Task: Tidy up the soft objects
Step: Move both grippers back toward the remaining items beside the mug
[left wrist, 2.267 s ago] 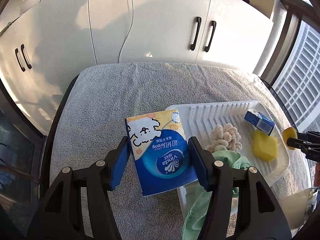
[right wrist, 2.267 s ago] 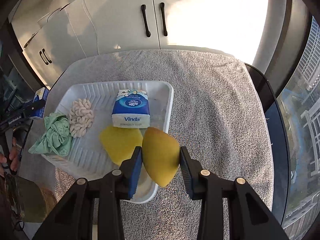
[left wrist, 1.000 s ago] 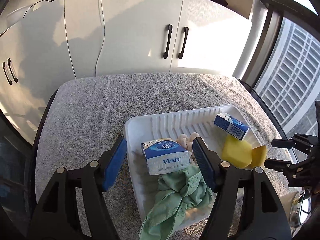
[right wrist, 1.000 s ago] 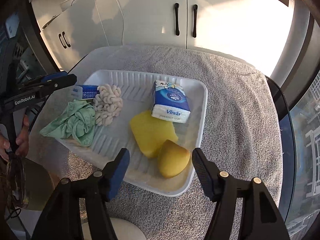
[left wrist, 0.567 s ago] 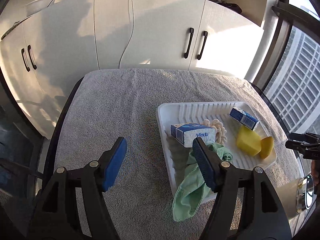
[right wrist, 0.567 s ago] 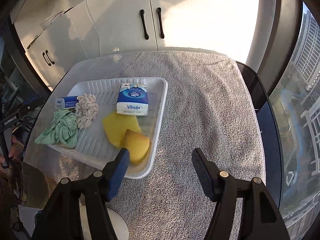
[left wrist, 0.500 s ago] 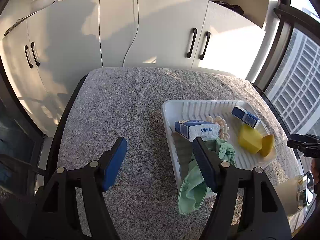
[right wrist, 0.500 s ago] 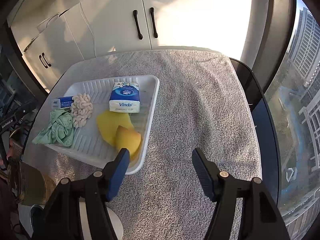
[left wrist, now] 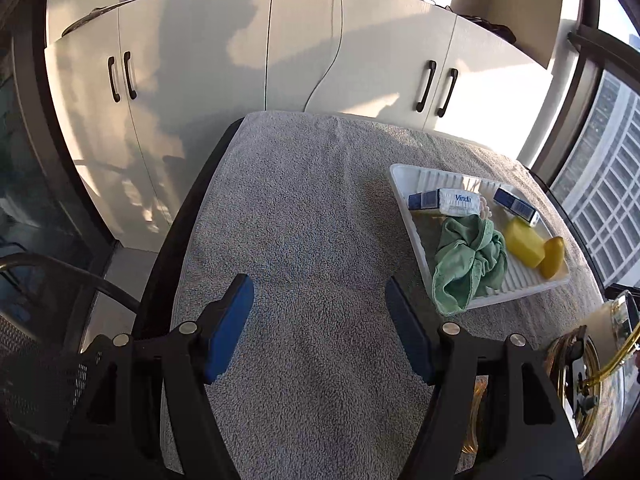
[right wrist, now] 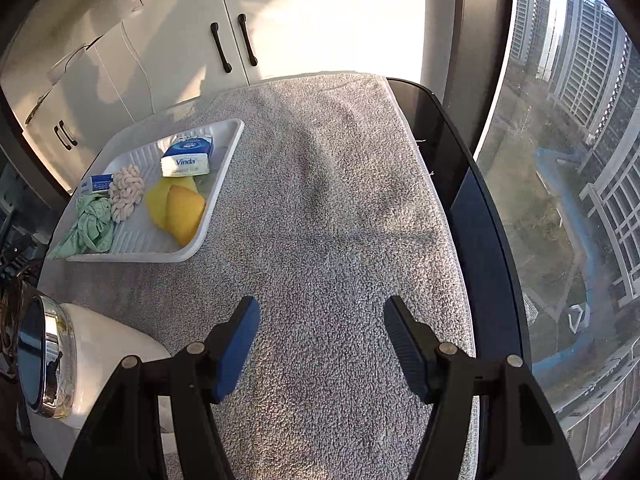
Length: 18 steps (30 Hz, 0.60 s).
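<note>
I judge sorting complete: the green cloth [left wrist: 470, 264], 2 yellow sponges [right wrist: 178, 206], 2 tissue packs [right wrist: 187, 156] and knotted rope [right wrist: 126, 192] lie in the white ribbed plastic tray [right wrist: 224, 160]. My left gripper [left wrist: 320, 328] and right gripper [right wrist: 322, 344] stand spread, empty, over grey towel [right wrist: 340, 200].

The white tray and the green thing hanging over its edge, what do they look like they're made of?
The tray looks like thin moulded plastic or foam: matte white, ribbed floor, rounded rim. The green thing seems to be soft cloth, perhaps microfibre: it lies crumpled in folds and droops over the rim.
</note>
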{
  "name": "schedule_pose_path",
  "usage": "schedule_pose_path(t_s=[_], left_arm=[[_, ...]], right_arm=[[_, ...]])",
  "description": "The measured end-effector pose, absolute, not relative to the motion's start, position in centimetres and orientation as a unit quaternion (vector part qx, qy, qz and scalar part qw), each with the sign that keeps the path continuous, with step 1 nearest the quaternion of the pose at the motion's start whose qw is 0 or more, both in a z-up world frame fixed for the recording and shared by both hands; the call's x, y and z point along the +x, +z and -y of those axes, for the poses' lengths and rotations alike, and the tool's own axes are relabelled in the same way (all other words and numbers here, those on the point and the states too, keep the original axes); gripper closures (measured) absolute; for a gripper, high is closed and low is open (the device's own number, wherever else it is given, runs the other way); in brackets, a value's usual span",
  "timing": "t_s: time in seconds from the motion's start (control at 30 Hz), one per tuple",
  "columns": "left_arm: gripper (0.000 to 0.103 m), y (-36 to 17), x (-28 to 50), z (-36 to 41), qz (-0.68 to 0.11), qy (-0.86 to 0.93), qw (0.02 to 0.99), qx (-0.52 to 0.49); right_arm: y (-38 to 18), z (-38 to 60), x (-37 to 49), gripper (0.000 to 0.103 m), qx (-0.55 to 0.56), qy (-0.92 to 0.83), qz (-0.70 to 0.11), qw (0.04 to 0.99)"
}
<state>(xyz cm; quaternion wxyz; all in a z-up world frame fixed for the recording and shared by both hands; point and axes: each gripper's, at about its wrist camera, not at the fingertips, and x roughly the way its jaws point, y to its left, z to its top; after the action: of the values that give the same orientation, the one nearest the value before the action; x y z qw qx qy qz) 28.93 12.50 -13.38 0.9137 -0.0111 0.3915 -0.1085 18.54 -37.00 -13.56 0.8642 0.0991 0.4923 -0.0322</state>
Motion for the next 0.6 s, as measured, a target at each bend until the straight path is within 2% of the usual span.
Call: schedule_pose_path(t_s=[0.23, 0.6], left_arm=[[0.036, -14.7, 23.5, -13.7, -0.387, -0.102, 0.916, 0.023], [0.036, -16.1, 17.1, -14.1, -0.395, -0.132, 0.909, 0.022]], right_arm=[[-14.6, 38.5, 13.6, 0.035, 0.107, -0.051, -0.498, 0.859], [-16.3, 39.2, 6.5, 0.035, 0.117, -0.060, -0.503, 0.854]])
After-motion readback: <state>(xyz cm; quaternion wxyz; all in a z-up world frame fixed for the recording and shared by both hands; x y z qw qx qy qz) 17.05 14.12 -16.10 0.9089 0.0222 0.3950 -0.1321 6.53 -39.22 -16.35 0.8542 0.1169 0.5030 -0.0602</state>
